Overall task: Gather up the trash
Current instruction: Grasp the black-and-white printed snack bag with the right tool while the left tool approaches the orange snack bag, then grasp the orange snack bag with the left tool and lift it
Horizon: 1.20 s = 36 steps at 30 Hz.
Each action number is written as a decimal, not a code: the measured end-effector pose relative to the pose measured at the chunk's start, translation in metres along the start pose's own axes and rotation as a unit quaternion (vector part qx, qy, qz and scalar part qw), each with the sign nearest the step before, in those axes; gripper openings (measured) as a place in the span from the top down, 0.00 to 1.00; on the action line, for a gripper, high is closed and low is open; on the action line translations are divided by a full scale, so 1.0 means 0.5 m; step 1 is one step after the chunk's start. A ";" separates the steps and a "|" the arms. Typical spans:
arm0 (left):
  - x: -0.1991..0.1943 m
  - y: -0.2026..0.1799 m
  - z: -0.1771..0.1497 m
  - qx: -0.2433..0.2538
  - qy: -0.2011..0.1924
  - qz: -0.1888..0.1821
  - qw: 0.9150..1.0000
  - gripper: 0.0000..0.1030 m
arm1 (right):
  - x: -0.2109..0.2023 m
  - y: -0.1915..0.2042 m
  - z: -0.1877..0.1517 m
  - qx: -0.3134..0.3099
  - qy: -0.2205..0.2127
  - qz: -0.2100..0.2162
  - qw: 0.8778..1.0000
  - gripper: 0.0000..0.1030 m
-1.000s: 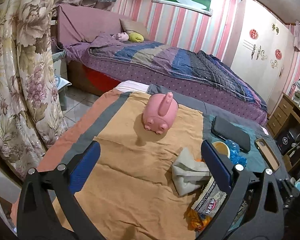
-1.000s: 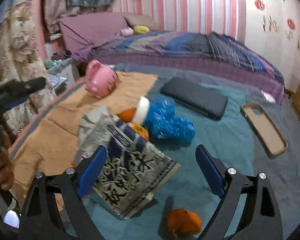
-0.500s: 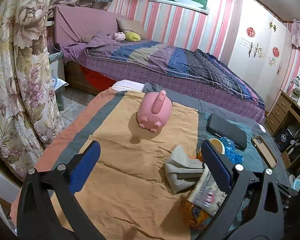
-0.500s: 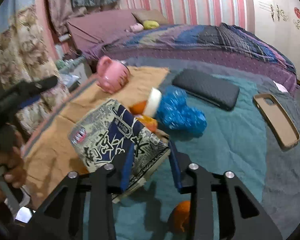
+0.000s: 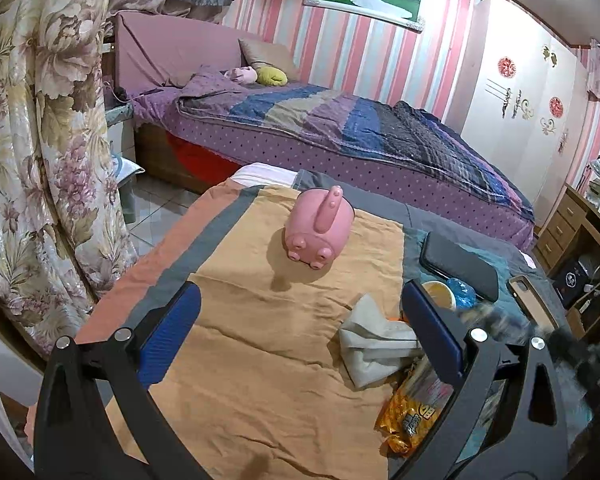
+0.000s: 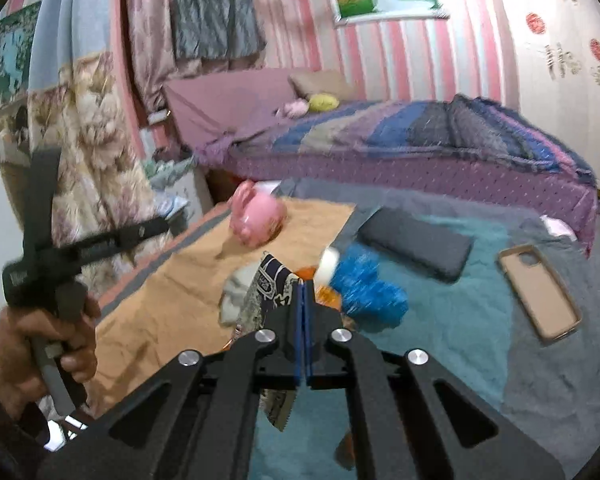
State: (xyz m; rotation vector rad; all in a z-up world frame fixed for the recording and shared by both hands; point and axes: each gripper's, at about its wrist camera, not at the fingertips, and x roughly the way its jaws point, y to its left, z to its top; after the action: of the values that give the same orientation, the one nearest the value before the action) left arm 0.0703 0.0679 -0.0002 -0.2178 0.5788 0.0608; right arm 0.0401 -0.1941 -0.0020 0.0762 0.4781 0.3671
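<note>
Wrapper pinched, coming off the bed!
My right gripper [image 6: 303, 300] is clamped on the patterned wrapper [image 6: 272, 284], which runs back under the fingers; my left gripper [image 5: 300, 336] gapes, empty, further left.

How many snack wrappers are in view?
2. A dark blue printed wrapper is pinched in the right claw, whose jaws have just been closing; a yellow-orange wrapper lies on the orange blanket near the gray cloth. Others may be hidden beneath.

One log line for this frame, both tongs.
left tongs: open, empty | right tongs: just closed on wrapper | remaining: tissue, blue bag
</note>
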 end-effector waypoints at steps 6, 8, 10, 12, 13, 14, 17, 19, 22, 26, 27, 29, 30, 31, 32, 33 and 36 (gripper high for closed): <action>0.018 -0.027 -0.016 0.031 0.016 -0.001 0.999 0.06 | -0.082 -0.063 0.024 0.030 -0.068 -0.070 0.995 0.99; 0.030 -0.043 -0.027 0.051 0.028 -0.002 0.998 0.07 | -0.093 -0.076 0.029 0.031 -0.072 -0.083 0.993 0.99; 0.038 -0.065 -0.041 0.066 0.043 -0.025 0.997 0.07 | -0.100 -0.091 0.033 0.037 -0.074 -0.091 0.992 0.99; 0.039 -0.090 -0.053 0.078 0.050 -0.045 0.995 0.08 | -0.101 -0.108 0.035 0.042 -0.070 -0.094 0.992 0.99; 0.037 -0.110 -0.064 0.091 0.052 -0.054 0.993 0.08 | -0.103 -0.113 0.038 0.043 -0.070 -0.094 0.992 0.99; 0.037 -0.131 -0.075 0.106 0.055 -0.059 0.991 0.08 | -0.103 -0.118 0.040 0.043 -0.069 -0.092 0.992 0.99; 0.046 -0.188 -0.112 0.157 0.074 -0.067 0.983 0.07 | -0.105 -0.124 0.042 0.044 -0.068 -0.091 0.993 0.99; 0.054 -0.209 -0.135 0.176 0.094 -0.079 0.977 0.07 | -0.104 -0.126 0.043 0.047 -0.064 -0.090 0.993 0.99; 0.064 -0.218 -0.160 0.198 0.108 -0.073 0.971 0.05 | -0.107 -0.127 0.038 0.048 -0.062 -0.086 0.993 0.99; 0.092 -0.217 -0.185 0.222 0.124 -0.040 0.966 0.05 | -0.109 -0.126 0.037 0.047 -0.064 -0.084 0.993 0.99; 0.097 -0.216 -0.188 0.220 0.128 -0.039 0.966 0.06 | -0.109 -0.126 0.037 0.048 -0.063 -0.084 0.993 0.99; 0.105 -0.214 -0.193 0.220 0.138 -0.045 0.965 0.24 | -0.109 -0.127 0.036 0.051 -0.061 -0.084 0.993 0.99; 0.111 -0.214 -0.193 0.220 0.144 -0.051 0.963 0.45 | -0.110 -0.127 0.035 0.052 -0.060 -0.085 0.993 0.99; 0.115 -0.214 -0.193 0.220 0.151 -0.060 0.962 0.51 | -0.109 -0.127 0.034 0.052 -0.059 -0.086 0.993 0.99; 0.116 -0.214 -0.192 0.220 0.152 -0.065 0.961 0.55 | -0.111 -0.128 0.035 0.053 -0.059 -0.086 0.993 0.99; 0.116 -0.215 -0.191 0.220 0.152 -0.068 0.961 0.60 | -0.112 -0.129 0.034 0.053 -0.060 -0.087 0.993 0.99; 0.107 -0.216 -0.185 0.223 0.152 -0.079 0.960 0.66 | -0.113 -0.130 0.035 0.052 -0.061 -0.089 0.993 0.99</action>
State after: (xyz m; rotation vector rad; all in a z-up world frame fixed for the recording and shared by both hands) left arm 0.0780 -0.0582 -0.0848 0.1701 0.8614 -0.2624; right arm 0.0232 -0.2749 0.0279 0.1558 0.3798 0.1618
